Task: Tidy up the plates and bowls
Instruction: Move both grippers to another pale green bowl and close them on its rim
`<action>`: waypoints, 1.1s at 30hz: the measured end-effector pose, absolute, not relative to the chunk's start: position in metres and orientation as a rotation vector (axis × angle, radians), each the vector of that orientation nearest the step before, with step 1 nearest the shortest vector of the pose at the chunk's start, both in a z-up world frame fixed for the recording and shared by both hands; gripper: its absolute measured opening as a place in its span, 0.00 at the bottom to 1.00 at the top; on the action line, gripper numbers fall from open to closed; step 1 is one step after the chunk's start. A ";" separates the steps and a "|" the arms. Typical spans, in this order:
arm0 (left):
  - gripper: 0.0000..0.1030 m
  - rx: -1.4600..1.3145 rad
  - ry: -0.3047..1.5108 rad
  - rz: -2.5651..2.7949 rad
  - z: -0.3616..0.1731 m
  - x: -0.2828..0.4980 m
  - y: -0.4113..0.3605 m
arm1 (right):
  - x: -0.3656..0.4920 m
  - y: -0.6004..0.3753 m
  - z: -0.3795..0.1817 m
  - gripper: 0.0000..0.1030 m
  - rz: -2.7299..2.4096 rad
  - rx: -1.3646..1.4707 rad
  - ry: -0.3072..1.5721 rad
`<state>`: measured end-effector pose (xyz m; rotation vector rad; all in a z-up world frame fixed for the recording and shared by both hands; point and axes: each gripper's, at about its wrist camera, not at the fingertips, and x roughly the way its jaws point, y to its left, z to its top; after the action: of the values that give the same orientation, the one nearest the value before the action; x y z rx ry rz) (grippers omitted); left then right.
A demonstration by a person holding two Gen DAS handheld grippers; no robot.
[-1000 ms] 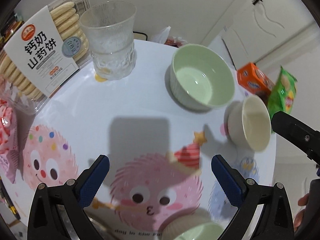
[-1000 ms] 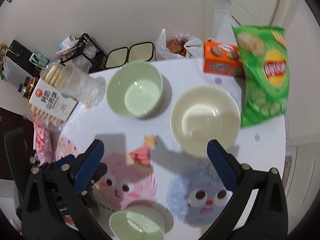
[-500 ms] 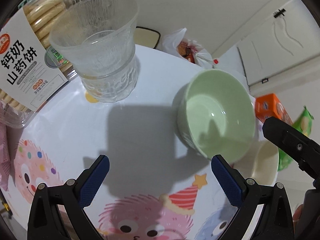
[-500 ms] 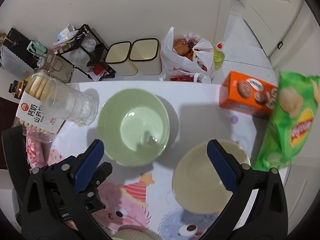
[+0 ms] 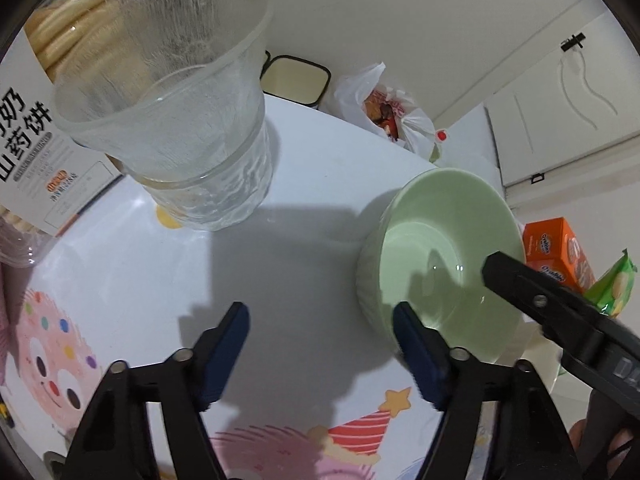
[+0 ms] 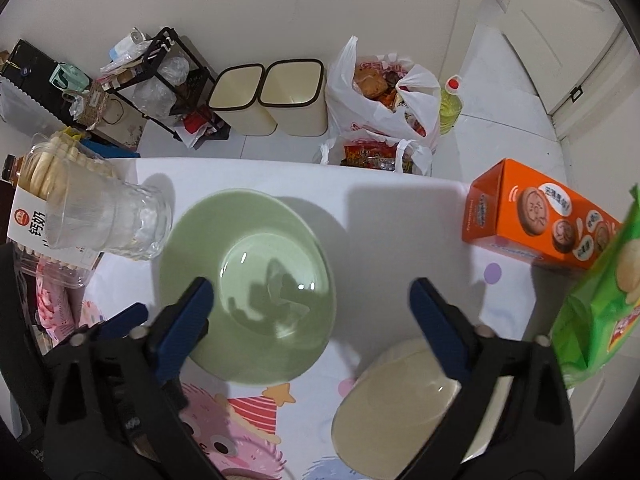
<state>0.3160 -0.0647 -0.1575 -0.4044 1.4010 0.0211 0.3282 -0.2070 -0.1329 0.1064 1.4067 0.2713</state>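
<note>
White walls and tiled floor ringed a cartoon-print surface [image 6: 400,216]; twin bins [image 6: 268,100] and snack bags sat on the floor beyond its far edge. Going left to right: biscuit tray [image 5: 40,92] at the far left, stacked clear glass cups [image 5: 180,120] just beside it, then the green bowl [image 6: 248,292] mid-surface, the cream bowl [image 6: 396,404] near the front edge to its right, an orange cookie box [image 6: 536,216] and a green chip bag [image 6: 600,312] at the far right. Left tool [image 5: 320,344] hung over bare surface with its right finger at the green bowl's near-left wall; jaws were closing, nothing between them, pads pressing on nothing. Right tool [image 6: 312,320] straddled the green bowl's right half, left finger over the bowl's left part, right finger beyond the rim above the cream bowl; jaws closing, not yet gripping. Whether any finger already touched the rim was hard to tell through the fisheye warp. Both bowls looked glazed ceramic: stiff, fairly heavy, slick, chippable. Best hold is probably a pinch across the rim wall, one finger inside, one outside, lifted level. Nesting one bowl in the other likely comes next; set down gently, keep clear of the glass cups.
</note>
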 end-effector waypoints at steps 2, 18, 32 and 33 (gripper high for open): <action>0.59 -0.409 1.396 0.012 -0.158 0.319 -0.066 | 0.329 -0.208 -0.137 0.65 0.260 0.108 1.417; 0.12 -0.402 1.387 -0.076 -0.156 0.334 -0.076 | 0.332 -0.209 -0.151 0.13 0.241 0.122 1.449; 0.10 -0.380 1.380 -0.072 -0.153 0.324 -0.072 | 0.322 -0.206 -0.149 0.07 0.227 0.115 1.431; 0.10 -0.381 1.379 -0.071 -0.152 0.323 -0.071 | 0.321 -0.205 -0.148 0.07 0.230 0.114 1.429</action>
<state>0.3229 -0.0707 -0.1520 -0.3813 1.3795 -0.0708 0.3210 -0.2047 -0.1480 0.1139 1.4293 0.2298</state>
